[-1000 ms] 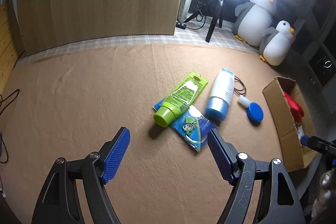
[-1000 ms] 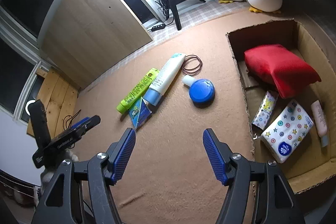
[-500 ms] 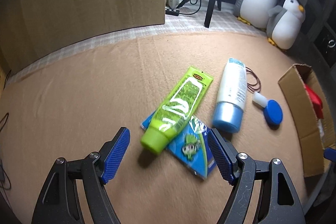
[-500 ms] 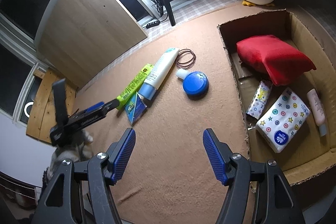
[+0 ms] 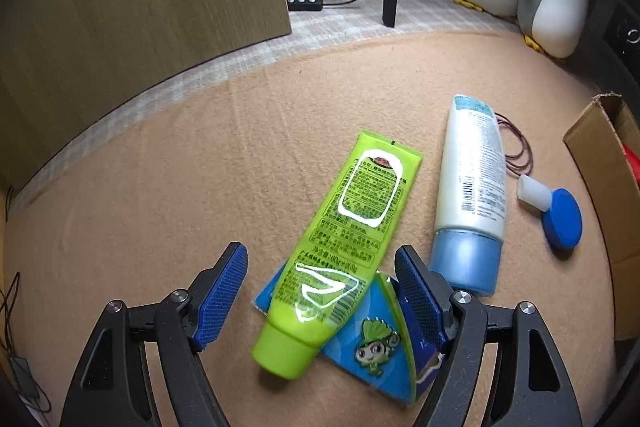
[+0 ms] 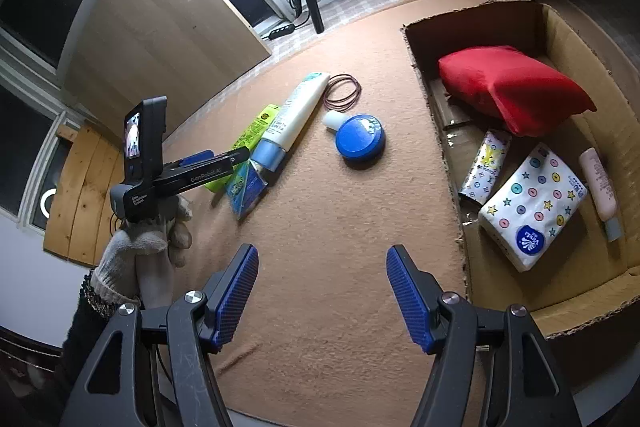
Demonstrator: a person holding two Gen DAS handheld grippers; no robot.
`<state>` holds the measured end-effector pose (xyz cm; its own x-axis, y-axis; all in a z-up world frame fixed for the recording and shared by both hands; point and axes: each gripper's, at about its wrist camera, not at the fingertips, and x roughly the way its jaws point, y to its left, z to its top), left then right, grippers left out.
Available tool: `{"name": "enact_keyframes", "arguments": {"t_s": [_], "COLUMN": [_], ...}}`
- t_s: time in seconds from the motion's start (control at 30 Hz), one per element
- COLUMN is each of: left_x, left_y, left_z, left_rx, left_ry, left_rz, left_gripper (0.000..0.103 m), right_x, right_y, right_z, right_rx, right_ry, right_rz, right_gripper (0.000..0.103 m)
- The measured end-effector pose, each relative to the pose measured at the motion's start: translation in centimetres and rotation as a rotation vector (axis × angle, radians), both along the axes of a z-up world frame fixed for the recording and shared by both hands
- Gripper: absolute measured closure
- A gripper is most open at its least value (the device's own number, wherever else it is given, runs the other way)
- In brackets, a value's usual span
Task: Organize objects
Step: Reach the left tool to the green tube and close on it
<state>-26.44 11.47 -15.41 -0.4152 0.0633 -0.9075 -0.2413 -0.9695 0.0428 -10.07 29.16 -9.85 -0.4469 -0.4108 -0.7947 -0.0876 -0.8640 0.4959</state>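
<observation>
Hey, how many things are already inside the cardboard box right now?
4 visible in the cardboard box: a red pouch at the far end, a patterned packet, a tissue pack and a pink bottle. More may hide under the pouch.

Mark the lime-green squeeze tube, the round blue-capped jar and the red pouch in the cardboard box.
lime-green squeeze tube (image 5: 344, 231): left wrist view, middle of its printed body.
round blue-capped jar (image 6: 360, 138): right wrist view, centre of the blue lid.
red pouch (image 6: 508, 87): right wrist view, middle of its top face.
</observation>
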Motion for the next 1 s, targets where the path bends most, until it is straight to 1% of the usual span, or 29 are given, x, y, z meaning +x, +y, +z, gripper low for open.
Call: {"name": "enact_keyframes", "arguments": {"t_s": [0.03, 0.13, 0.2, 0.27, 0.5, 0.57, 0.67, 0.83, 1.0], "left_x": [-0.2, -0.7, -0.7, -0.7, -1.1, -1.1, -1.2, -1.4, -0.4], "left_y": [-0.1, -0.5, -0.7, -0.9, -2.5, -3.0, -4.2, -6.7, -9.4], "left_z": [-0.1, -0.3, -0.4, -0.4, -0.5, -0.4, -0.3, -0.4, -0.6], "left_rx": [-0.003, 0.026, 0.025, 0.026, 0.068, 0.066, 0.106, 0.131, 0.118], "left_ry": [-0.002, -0.02, -0.022, -0.021, -0.028, -0.025, -0.035, -0.05, -0.05], "left_rz": [0.01, 0.023, 0.023, 0.027, 0.054, 0.069, 0.097, 0.17, 0.218], "left_gripper": [0.024, 0.027, 0.03, 0.035, 0.04, 0.043, 0.046, 0.049, 0.049], "right_x": [0.0, 0.0, 0.0, 0.0, -0.5, -0.6, -0.9, -1.1, -1.3], "right_y": [0.1, 0.1, 0.0, -0.1, -0.9, -1.2, -1.6, -2.2, -2.7], "right_z": [0.0, 0.0, 0.0, 0.0, 0.1, 0.1, 0.0, -0.1, -0.2], "right_rx": [0.0, 0.0, 0.001, 0.002, 0.007, 0.01, 0.009, 0.009, 0.004], "right_ry": [-0.001, -0.004, -0.003, -0.003, -0.004, -0.004, -0.007, -0.007, -0.006], "right_rz": [-0.002, -0.004, -0.002, 0.002, 0.018, 0.025, 0.036, 0.051, 0.064], "right_gripper": [0.04, 0.04, 0.04, 0.04, 0.04, 0.04, 0.04, 0.04, 0.04]}}
